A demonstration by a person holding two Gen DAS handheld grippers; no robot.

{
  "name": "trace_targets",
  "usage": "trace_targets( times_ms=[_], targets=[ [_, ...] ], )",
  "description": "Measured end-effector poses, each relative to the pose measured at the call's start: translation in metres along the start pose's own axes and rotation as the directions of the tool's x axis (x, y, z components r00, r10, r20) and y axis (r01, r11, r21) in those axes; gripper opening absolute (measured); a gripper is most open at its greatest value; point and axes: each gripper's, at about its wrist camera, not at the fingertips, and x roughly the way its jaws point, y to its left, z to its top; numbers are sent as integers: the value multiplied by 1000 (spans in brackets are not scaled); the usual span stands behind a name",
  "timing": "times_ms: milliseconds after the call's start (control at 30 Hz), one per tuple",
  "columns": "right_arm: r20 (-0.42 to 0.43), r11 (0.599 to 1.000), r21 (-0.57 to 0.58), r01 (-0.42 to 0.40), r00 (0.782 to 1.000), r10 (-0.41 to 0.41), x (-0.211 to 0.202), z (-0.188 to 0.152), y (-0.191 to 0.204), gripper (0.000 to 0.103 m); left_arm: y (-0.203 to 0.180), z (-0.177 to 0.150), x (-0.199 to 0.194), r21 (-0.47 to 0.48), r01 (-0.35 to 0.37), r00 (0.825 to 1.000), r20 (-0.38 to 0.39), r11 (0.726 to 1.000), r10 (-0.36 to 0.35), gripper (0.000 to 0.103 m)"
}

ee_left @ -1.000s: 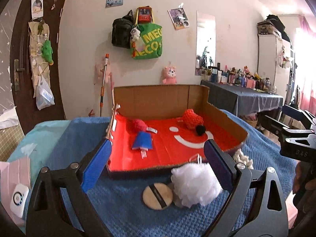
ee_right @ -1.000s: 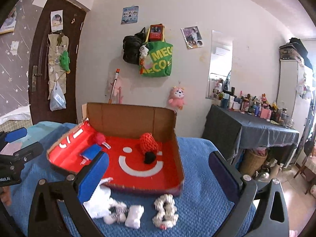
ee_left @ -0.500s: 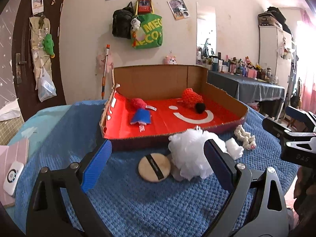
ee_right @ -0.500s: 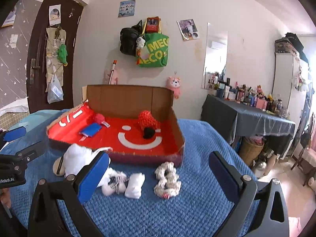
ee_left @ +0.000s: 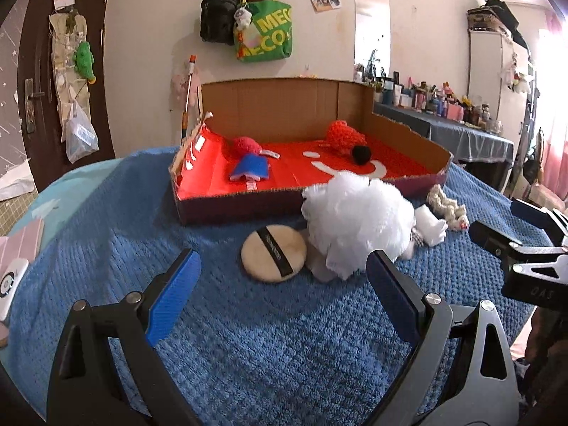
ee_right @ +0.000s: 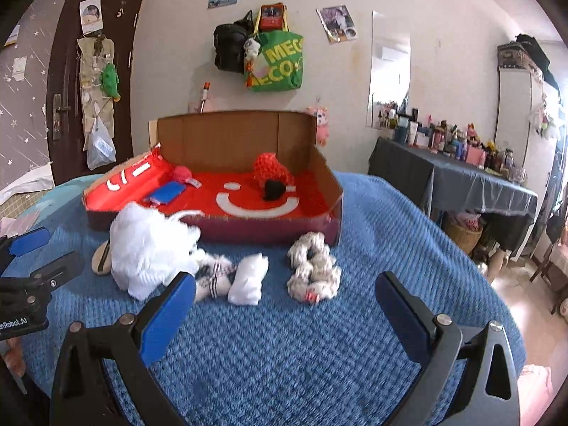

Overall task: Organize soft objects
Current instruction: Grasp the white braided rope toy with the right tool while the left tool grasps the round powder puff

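A cardboard box with a red inside [ee_left: 227, 209] [ee_right: 319, 227] lies on the blue blanket. In it are a red knitted item [ee_left: 344, 135] [ee_right: 271, 168], a black pom-pom [ee_left: 361, 154], a pink-red ball [ee_left: 243, 145] and a blue cloth [ee_left: 252, 168] [ee_right: 167, 191]. In front of the box lie a white mesh puff [ee_left: 355, 227] [ee_right: 149, 245], a tan powder puff [ee_left: 273, 257], white socks [ee_right: 245, 278] and a cream braided rope [ee_right: 314, 269] [ee_left: 447, 207]. My left gripper [ee_left: 284, 298] is open, just short of the puffs. My right gripper [ee_right: 284, 314] is open, just short of the socks.
The blue blanket [ee_right: 372, 220] covers a raised surface that drops off to the right. A dark table [ee_right: 461, 177] crowded with bottles stands at the right. Bags [ee_left: 262, 32] hang on the back wall. A door [ee_left: 42, 71] is at the left.
Both grippers have moved back and down from the box. The loose items in front of the box now lie fully in view ahead of the fingers. Both stay open.
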Motion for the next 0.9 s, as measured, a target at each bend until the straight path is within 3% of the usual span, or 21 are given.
trace_targets(
  times_ms=[433, 900],
  targets=[
    [-84, 999, 29, -27, 996, 29, 15, -26, 0, 103, -5, -12, 11, 5, 8, 999, -49, 1000, -8, 96],
    [-135, 999, 23, -34, 990, 36, 30, -22, 0, 103, 4, -2, 21, 2, -15, 995, -95, 1000, 15, 96]
  ],
)
